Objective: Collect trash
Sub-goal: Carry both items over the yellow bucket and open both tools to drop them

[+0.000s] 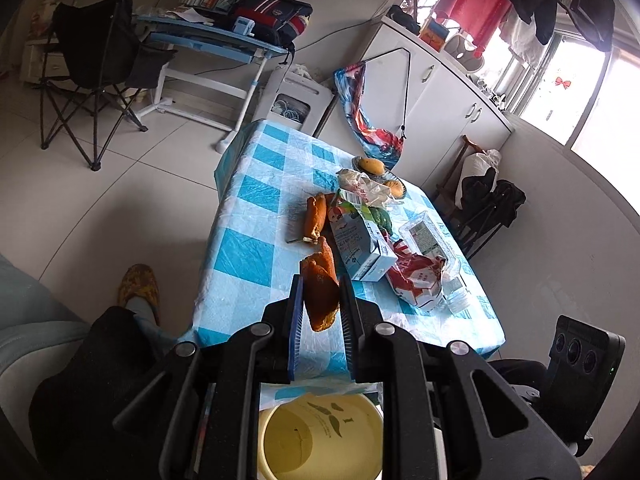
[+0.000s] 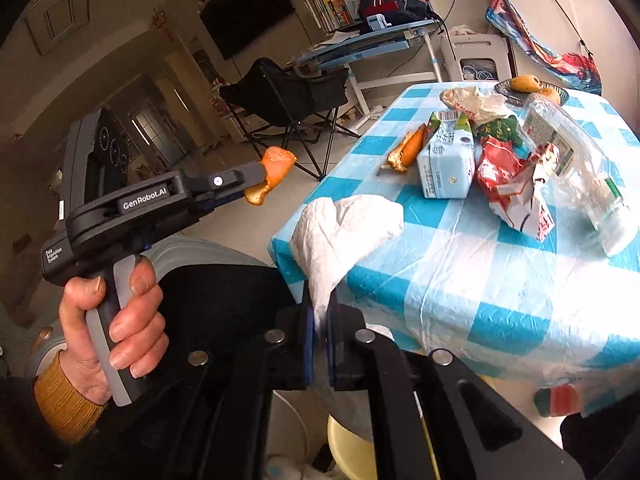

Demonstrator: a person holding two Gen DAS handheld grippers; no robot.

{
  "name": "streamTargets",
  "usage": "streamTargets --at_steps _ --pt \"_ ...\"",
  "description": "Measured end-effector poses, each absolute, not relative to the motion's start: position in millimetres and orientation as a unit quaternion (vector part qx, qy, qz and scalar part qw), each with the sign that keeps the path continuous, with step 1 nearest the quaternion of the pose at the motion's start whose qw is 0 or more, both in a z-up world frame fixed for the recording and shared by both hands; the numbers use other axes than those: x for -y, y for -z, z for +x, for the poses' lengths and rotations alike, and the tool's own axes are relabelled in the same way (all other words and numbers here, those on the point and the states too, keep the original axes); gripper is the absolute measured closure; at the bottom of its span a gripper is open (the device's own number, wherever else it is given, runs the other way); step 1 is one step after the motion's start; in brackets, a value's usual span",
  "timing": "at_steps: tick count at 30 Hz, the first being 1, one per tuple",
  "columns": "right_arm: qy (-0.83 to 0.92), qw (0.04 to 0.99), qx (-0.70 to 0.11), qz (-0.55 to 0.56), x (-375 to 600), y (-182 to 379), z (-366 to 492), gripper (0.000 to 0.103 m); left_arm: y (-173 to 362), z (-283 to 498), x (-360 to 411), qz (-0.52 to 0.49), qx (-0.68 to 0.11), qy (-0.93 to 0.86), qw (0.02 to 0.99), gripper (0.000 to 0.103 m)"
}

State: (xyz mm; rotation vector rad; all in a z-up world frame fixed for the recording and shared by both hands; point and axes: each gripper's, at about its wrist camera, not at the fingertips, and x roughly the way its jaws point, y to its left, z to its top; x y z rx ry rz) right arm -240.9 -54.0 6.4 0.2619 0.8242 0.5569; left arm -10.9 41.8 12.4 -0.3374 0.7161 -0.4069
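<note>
My left gripper (image 1: 320, 304) is shut on a piece of orange peel (image 1: 320, 292), held in the air off the table's near edge; the peel also shows in the right wrist view (image 2: 272, 176). My right gripper (image 2: 320, 320) is shut on a crumpled white tissue (image 2: 344, 232), held by the table corner. A yellow bin (image 1: 320, 436) stands on the floor below both grippers and shows in the right wrist view (image 2: 352, 448) too. On the blue checked table (image 1: 248, 248) lie another orange peel (image 1: 314, 214), a milk carton (image 1: 360, 248), a red wrapper (image 1: 420, 280) and a clear plastic bottle (image 2: 580, 172).
A plate with mangoes (image 1: 380, 172) and a crumpled plastic bag (image 1: 360, 188) sit at the table's far end. A black folding chair (image 1: 92, 68) and a blue desk (image 1: 208, 40) stand beyond. White cabinets (image 1: 440, 92) line the right wall.
</note>
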Motion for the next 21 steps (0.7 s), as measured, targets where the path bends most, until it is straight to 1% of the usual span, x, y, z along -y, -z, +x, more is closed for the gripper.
streamTargets --at_steps 3,7,9,12,13,14,15,16,21 --pt "-0.247 0.855 -0.435 0.132 60.2 19.4 -257.1 0.097 -14.8 -27.7 -28.0 -0.142 -0.349 0.203 0.904 0.086" --pt "-0.210 0.815 -0.519 0.149 63.7 65.2 -252.6 0.097 -11.2 -44.5 -9.7 -0.123 -0.361 0.210 0.900 0.086" --pt "-0.199 0.804 -0.539 0.154 63.1 77.5 -245.5 0.094 -7.1 -51.6 -2.2 -0.116 -0.367 0.212 0.898 0.086" --pt "-0.179 0.794 -0.563 0.146 60.1 89.5 -237.2 0.093 1.5 -60.0 10.3 -0.099 -0.379 0.217 0.894 0.086" --pt "-0.174 0.791 -0.568 0.144 59.1 91.9 -236.9 0.083 5.4 -62.1 14.5 -0.094 -0.385 0.218 0.892 0.086" --pt "-0.167 0.792 -0.569 0.142 60.3 93.2 -239.3 0.065 9.2 -63.9 18.6 -0.088 -0.391 0.219 0.890 0.086" --pt "-0.158 0.797 -0.566 0.141 61.8 90.9 -238.4 0.057 12.7 -65.7 22.9 -0.081 -0.396 0.220 0.888 0.086" --pt "-0.150 0.804 -0.557 0.143 65.3 87.1 -240.3 0.051 16.2 -67.1 26.4 -0.076 -0.401 0.221 0.886 0.086" --pt "-0.121 0.830 -0.514 0.181 92.2 79.3 -255.2 0.048 29.9 -72.0 44.1 -0.050 -0.425 0.222 0.876 0.086"
